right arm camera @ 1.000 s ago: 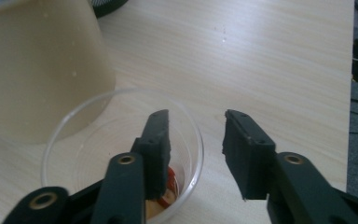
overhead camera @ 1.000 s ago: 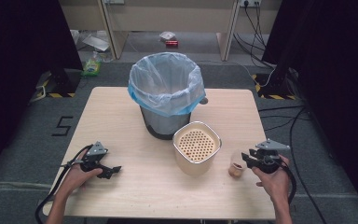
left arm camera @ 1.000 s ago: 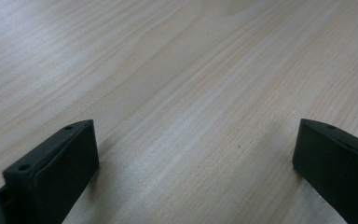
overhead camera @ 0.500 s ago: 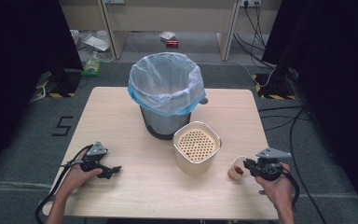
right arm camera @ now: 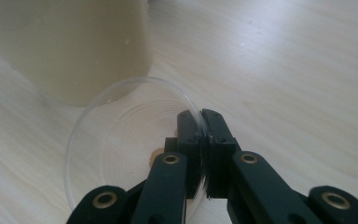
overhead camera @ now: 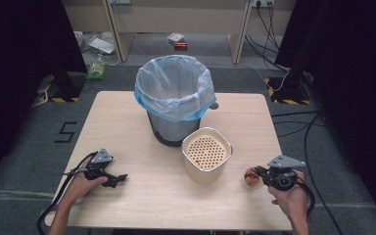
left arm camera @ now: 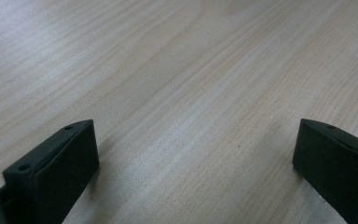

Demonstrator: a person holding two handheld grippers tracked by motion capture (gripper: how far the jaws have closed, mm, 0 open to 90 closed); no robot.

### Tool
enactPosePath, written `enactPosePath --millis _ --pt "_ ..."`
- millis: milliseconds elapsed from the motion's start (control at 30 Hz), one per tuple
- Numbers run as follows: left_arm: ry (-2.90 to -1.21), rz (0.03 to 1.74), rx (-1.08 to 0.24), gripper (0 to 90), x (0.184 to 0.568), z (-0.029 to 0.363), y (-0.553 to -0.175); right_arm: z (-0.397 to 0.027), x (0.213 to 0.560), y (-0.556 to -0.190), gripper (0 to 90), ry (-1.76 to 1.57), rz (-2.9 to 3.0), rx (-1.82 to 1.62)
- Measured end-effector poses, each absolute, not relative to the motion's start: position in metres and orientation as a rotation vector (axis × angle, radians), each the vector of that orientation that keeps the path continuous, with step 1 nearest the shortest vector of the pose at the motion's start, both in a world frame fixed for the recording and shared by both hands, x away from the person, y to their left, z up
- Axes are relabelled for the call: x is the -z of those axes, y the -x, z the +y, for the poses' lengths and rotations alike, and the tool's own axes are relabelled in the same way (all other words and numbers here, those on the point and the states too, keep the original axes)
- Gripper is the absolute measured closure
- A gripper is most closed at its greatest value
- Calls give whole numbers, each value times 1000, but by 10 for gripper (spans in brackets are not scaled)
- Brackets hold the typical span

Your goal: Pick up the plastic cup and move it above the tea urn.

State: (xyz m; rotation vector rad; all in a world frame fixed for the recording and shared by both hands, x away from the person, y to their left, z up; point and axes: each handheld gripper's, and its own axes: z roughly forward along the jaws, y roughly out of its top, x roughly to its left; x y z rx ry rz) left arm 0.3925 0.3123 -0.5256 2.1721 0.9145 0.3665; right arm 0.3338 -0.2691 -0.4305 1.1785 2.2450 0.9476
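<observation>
The small clear plastic cup (right arm camera: pixel 130 140), with a few brownish scraps at its bottom, has been gripped by its rim: the right gripper (right arm camera: pixel 201 140) is seen with its jaws pressed together on the near wall of the cup, one jaw inside and one outside. The cup sits on the pale wooden table (overhead camera: pixel 127 117) at its right front, just beside the cream-coloured plastic container with a perforated insert (overhead camera: pixel 206 154) and close to the right hand (overhead camera: pixel 289 198). The step in hand is judged to be the securing of the cup before it is carried off, probably to be emptied into the grey bin lined with a blue plastic bag (overhead camera: pixel 174 98) behind the container. A steady lift is called for next, with the cup kept level and clear of the container's wall, since a thin rim may slip or buckle. The left gripper (overhead camera: pixel 108 176) rests at the left front with its jaws wide apart over bare wood. Compared with half a second earlier, the right gripper has been brought a little closer to the cup, while the left has not been moved.
</observation>
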Motion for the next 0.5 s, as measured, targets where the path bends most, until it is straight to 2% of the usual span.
enactPosePath --millis 500 --pt "-2172 915 -366 0 526 312 -392 -265 384 -341 873 -1007 1989 -1032"
